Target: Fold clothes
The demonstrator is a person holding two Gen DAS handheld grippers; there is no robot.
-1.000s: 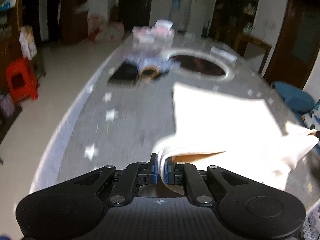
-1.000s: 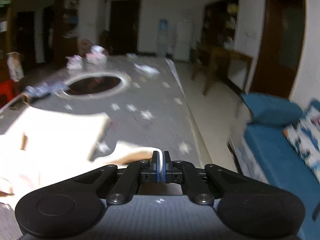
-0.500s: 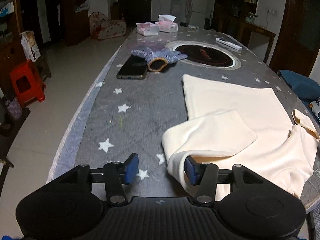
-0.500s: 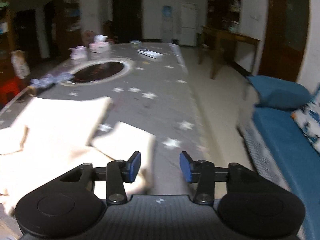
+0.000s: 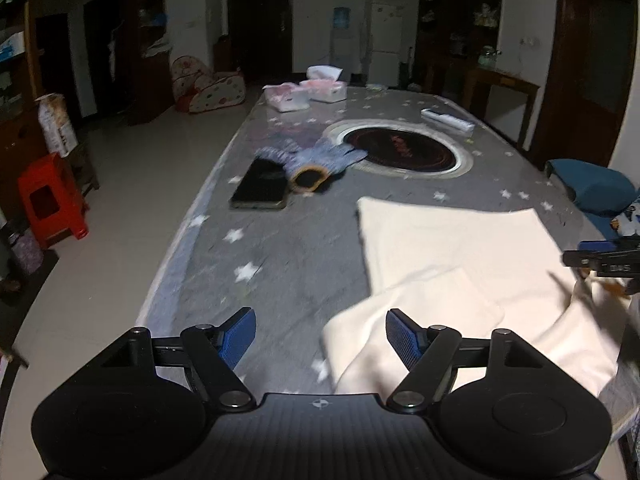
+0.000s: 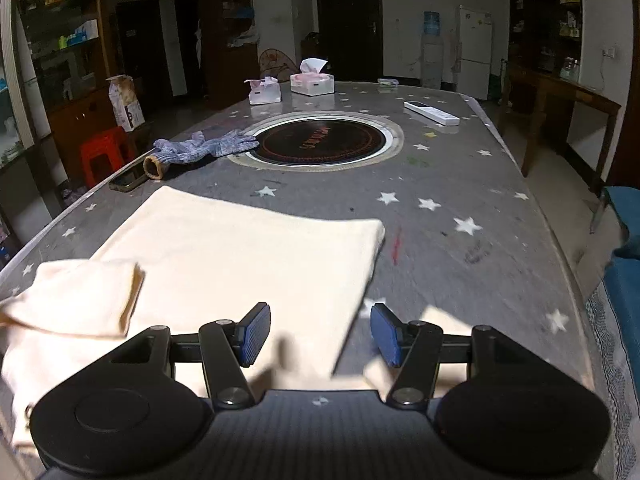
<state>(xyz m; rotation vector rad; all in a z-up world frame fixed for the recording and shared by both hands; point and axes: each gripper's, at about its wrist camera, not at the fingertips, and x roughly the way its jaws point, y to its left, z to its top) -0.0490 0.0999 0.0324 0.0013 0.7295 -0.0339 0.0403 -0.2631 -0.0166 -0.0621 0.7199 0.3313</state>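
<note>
Our left tool [image 5: 320, 334] and right tool [image 6: 319, 334] both stand with jaws spread wide and nothing between them, where a second ago each was pinched shut on a cream sleeve. The cream garment [image 6: 248, 256] now lies released on the star-patterned table [image 6: 440, 184], its far hem just short of the round inset hotplate [image 6: 320, 144]. The left sleeve [image 6: 80, 300] is folded in across the body; from the left wrist view it rests just beyond our blue pads [image 5: 404, 338]. The right sleeve [image 6: 436, 322] lies beside the body's right edge, partly hidden under the right tool, so we cannot tell how neatly it sits. We judge the sleeve folds done or nearly so, and the next call is to take the near end and bring it toward the hotplate, halving the length. Left of the hotplate lie a grey knit glove [image 6: 200, 148] and a phone [image 5: 262, 188]; beyond it stand two tissue boxes [image 6: 312, 82], and a white remote [image 6: 432, 113] sits to its right, all well apart from the garment.
</note>
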